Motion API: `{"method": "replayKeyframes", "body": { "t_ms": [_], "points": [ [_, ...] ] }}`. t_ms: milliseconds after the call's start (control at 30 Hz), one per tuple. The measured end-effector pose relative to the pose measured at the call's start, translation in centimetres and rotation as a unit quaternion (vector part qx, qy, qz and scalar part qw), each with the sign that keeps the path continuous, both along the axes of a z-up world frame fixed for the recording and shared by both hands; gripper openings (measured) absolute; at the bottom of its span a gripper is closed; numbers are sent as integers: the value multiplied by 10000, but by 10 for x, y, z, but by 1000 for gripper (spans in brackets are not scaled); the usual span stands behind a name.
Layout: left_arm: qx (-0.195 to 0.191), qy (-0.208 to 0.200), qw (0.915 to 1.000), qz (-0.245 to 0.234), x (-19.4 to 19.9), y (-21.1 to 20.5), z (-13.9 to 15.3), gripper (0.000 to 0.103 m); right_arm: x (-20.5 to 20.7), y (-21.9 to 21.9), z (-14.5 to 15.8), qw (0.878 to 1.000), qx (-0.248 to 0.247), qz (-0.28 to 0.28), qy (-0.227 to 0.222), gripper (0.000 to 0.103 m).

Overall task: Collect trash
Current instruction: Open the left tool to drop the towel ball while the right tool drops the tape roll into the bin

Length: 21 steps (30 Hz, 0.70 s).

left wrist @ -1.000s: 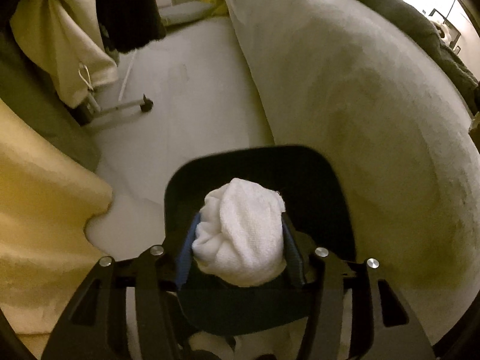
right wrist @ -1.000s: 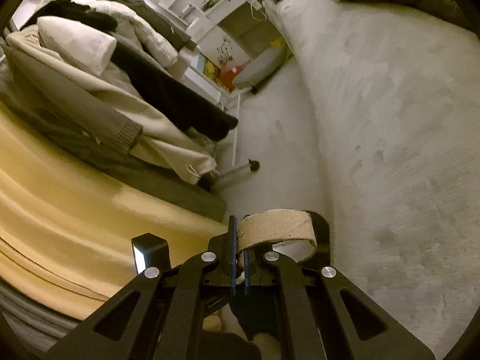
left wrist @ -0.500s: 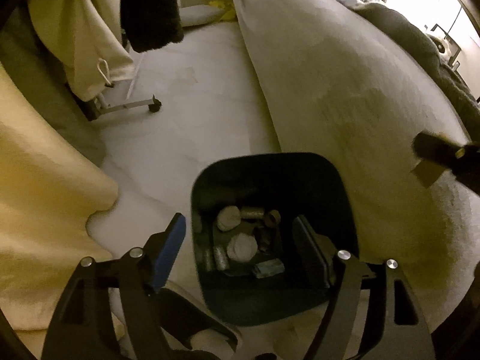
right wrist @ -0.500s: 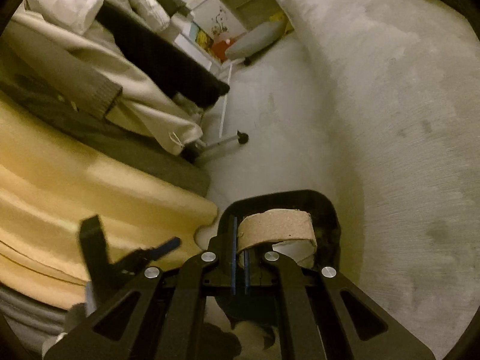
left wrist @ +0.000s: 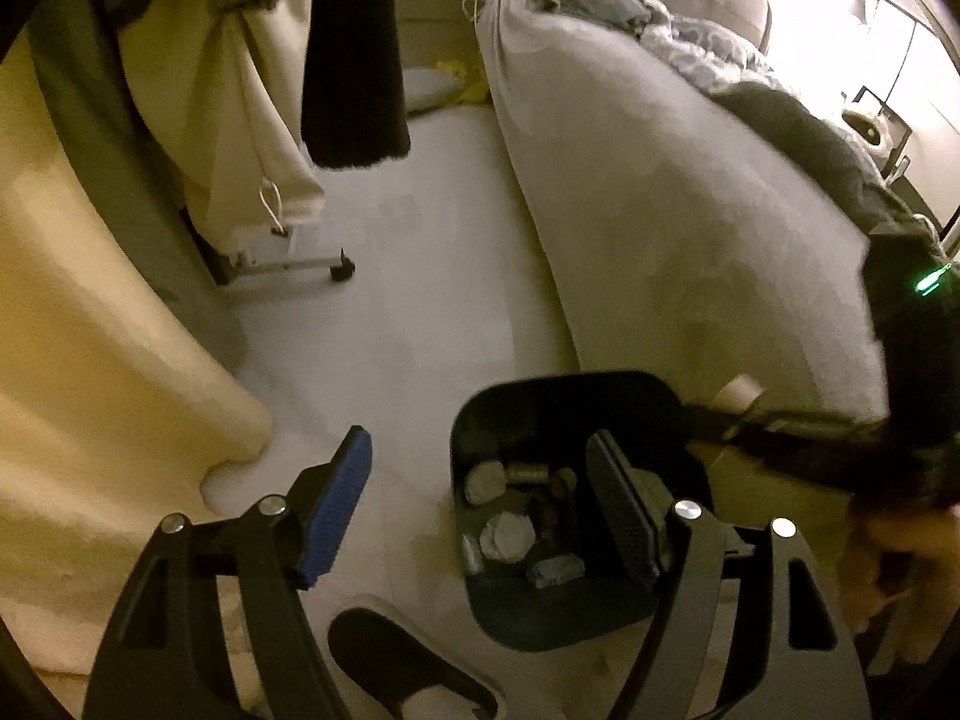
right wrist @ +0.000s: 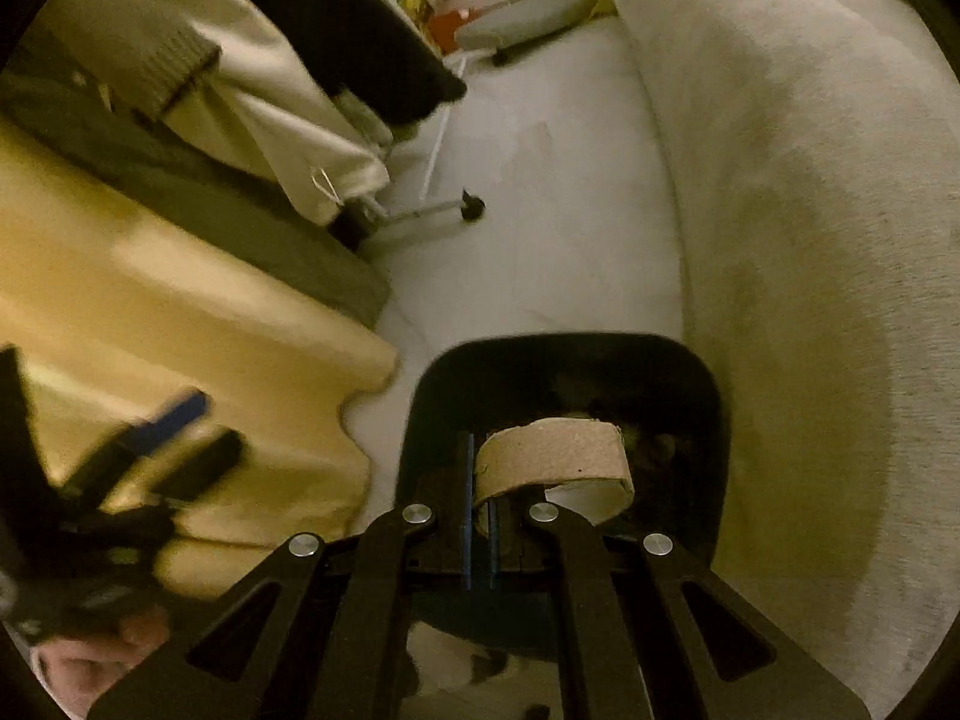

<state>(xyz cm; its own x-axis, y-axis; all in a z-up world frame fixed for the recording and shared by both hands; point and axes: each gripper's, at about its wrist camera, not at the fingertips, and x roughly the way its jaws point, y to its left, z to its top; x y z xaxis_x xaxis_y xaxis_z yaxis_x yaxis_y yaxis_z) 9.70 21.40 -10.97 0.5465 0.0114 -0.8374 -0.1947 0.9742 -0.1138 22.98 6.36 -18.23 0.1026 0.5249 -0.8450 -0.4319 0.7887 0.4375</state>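
Left hand-held gripper (left wrist: 480,510) has its jaws apart with nothing between them; they have just been opening, the white wad once held now gone from the pads. It hovers beside and above the black trash bin (left wrist: 522,396) on the floor, which holds crumpled paper and small scraps. Right hand-held gripper (right wrist: 480,516) is clamped on the wall of a cardboard tube (right wrist: 552,462), held right over the bin's opening. Bed (left wrist: 690,252) just beside the bin. A slipper (left wrist: 396,660) lies near the bin.
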Motion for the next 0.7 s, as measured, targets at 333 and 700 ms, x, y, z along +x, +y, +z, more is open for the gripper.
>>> {"method": "replayKeyframes", "body": {
  "t_ms": [333,700],
  "points": [
    [77,-398,9992,0,-11,13,26,77,-12,30,-47,9926,-1101,489,158,5],
    [38,-851,9964,-30,-8,11,53,79,-27,37,-67,9848,-1572,705,225,77]
  ]
}}
